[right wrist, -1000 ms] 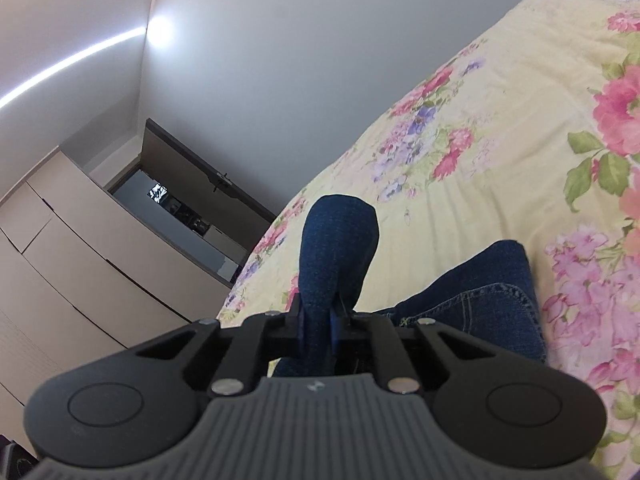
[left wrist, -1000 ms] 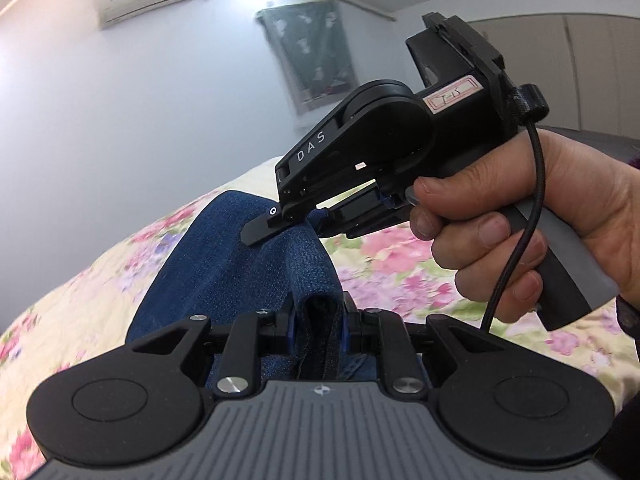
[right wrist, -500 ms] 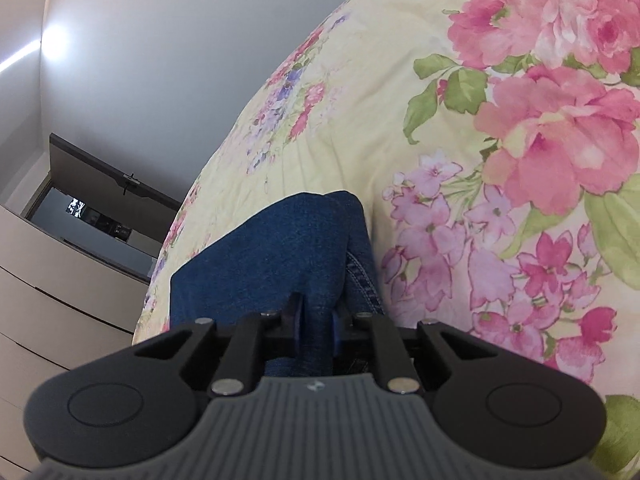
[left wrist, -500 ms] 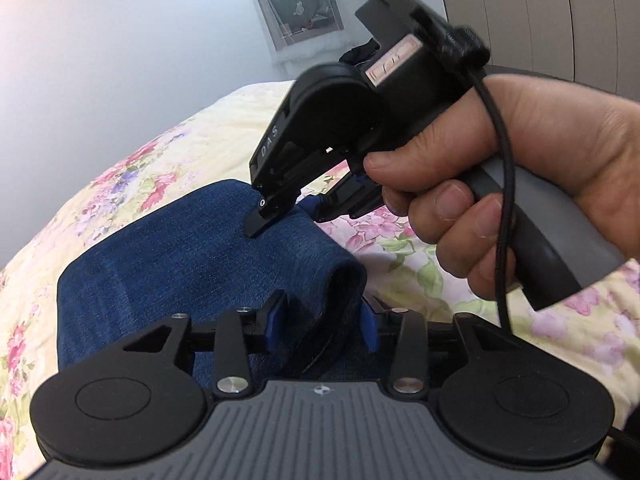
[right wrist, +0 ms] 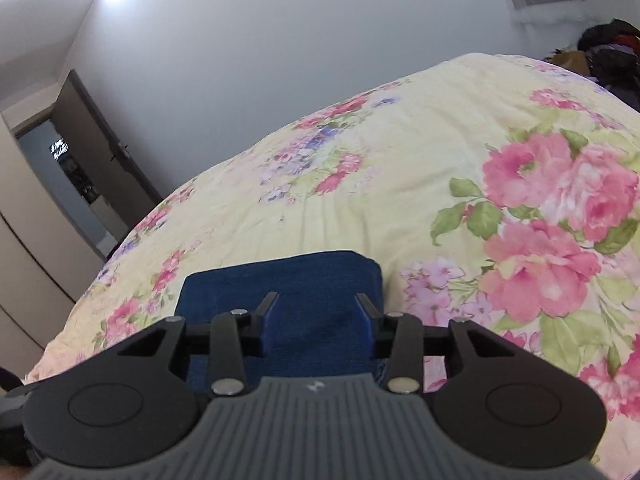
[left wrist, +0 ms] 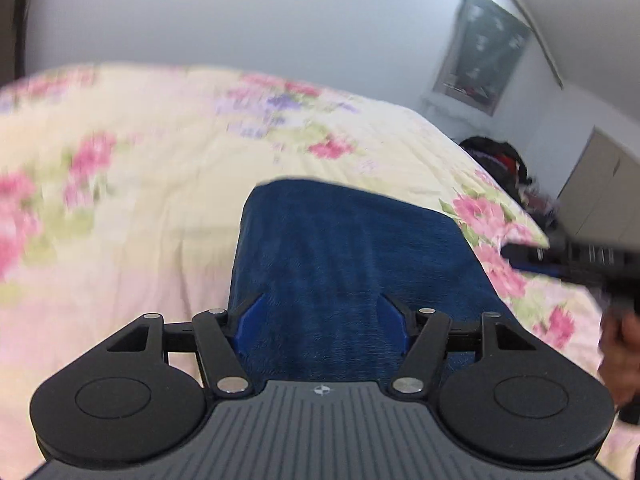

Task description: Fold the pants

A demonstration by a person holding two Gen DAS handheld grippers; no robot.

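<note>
The dark blue denim pants (left wrist: 352, 248) lie folded into a flat rectangle on the floral bed cover (left wrist: 140, 184). My left gripper (left wrist: 320, 312) is open, its blue pads spread wide just above the near part of the fold, holding nothing. In the right wrist view the pants (right wrist: 288, 280) show as a compact folded block. My right gripper (right wrist: 316, 312) is open over its near edge, jaws apart and empty. The right gripper also shows blurred at the right edge of the left wrist view (left wrist: 568, 264).
The bed cover (right wrist: 400, 184) spreads wide around the pants. A white wall stands behind the bed. A pile of dark clothes (left wrist: 500, 164) lies past the bed's far right corner, next to pale cabinets (left wrist: 600, 184). An open dark door (right wrist: 100, 156) is at the left.
Both grippers have let go of the denim and opened wide. The pants now lie flat and folded on the bed. Both grippers have pulled back from the fold.
</note>
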